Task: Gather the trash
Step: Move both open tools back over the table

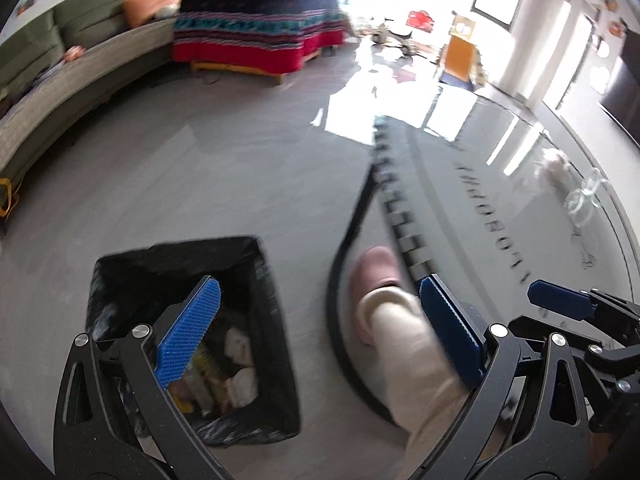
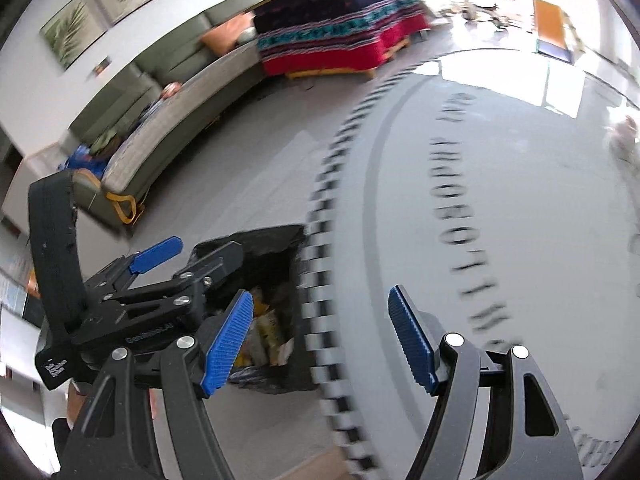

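A bin lined with a black bag [image 1: 120, 276] stands on the grey floor, holding wrappers and crumpled paper [image 1: 236, 376]. My left gripper [image 1: 320, 324] is open and empty, its left pad above the bin. The bin also shows in the right wrist view [image 2: 280, 248], left of the table. My right gripper [image 2: 320, 330] is open and empty above the edge of the grey table [image 2: 500, 200]. The left gripper appears in the right wrist view [image 2: 160, 268], over the bin. A crumpled pale scrap [image 1: 556, 168] lies far on the table.
A person's leg and pink slipper [image 1: 372, 280] stand between bin and table. The table has a checkered edge [image 2: 320, 216] and printed letters. Clear glass objects [image 1: 584, 196] sit on it. A green sofa [image 1: 60, 92] and a draped bed [image 1: 260, 28] line the far side.
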Action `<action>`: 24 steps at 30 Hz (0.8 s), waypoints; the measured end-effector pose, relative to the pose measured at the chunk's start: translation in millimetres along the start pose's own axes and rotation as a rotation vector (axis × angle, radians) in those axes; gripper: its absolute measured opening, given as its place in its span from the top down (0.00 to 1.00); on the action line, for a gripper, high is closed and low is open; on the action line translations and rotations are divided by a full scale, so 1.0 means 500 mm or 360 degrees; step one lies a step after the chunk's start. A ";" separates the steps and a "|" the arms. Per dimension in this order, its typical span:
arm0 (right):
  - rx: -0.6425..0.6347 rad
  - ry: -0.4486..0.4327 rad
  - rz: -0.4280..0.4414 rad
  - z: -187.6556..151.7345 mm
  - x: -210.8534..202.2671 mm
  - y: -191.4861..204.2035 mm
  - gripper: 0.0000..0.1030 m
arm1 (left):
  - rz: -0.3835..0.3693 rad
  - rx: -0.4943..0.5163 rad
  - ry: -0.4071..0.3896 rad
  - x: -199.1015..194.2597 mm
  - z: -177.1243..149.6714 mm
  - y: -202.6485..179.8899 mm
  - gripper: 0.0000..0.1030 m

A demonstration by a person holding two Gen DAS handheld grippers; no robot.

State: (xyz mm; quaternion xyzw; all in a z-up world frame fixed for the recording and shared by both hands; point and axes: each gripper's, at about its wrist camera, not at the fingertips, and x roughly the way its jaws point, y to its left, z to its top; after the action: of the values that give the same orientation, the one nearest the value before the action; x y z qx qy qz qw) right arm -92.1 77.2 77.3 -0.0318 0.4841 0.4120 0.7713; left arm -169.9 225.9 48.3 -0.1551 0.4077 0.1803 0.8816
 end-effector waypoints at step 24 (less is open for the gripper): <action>0.0493 -0.0255 -0.0405 0.021 -0.202 -0.472 0.30 | -0.0322 0.0547 0.0015 0.131 0.169 -0.471 0.06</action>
State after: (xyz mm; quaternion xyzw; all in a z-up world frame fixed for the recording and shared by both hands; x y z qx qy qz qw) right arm 53.6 -134.6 78.5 0.0590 0.4710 0.2332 0.8487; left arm 30.4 65.0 79.5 -0.0433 0.4190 0.0177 0.9068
